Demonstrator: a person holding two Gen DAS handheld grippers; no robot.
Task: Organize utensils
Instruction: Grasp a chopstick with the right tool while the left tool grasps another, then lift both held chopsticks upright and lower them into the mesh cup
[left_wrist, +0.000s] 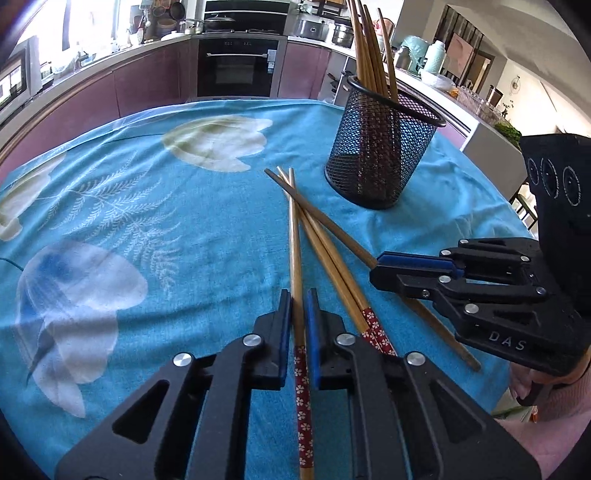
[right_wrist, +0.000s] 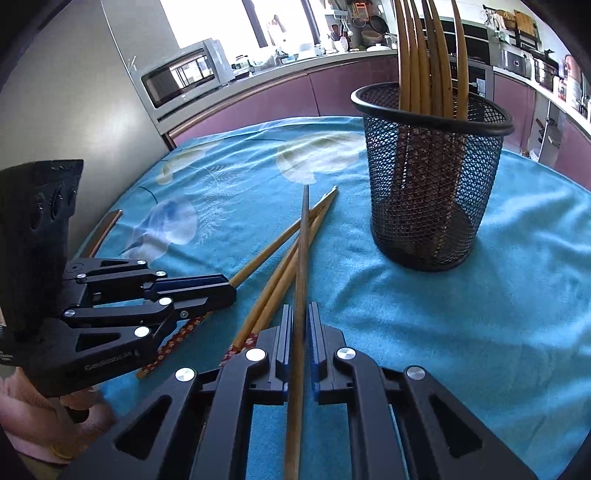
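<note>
Tablecloth (left_wrist: 207, 240): turquoise, printed with pale flowers; spread over the table; all items are borne by it.
Left gripper (left_wrist: 298, 314): jaws nearly closed; a chopstick with a red floral end (left_wrist: 295, 258) is clamped between the blue pads, its tip still resting on the cloth.
Loose chopsticks (left_wrist: 332, 266): two with red floral ends; laid crossed between the two grippers, touching the held ones.
Right gripper (right_wrist: 299, 317): jaws nearly closed; a plain darker chopstick (right_wrist: 303, 236) is pinched between the pads and lies across the loose pair.
Mesh holder (right_wrist: 432, 184): black wire cup, upright, beyond the pile towards the right; several chopsticks (right_wrist: 424, 55) are stood in it, leaning.
</note>
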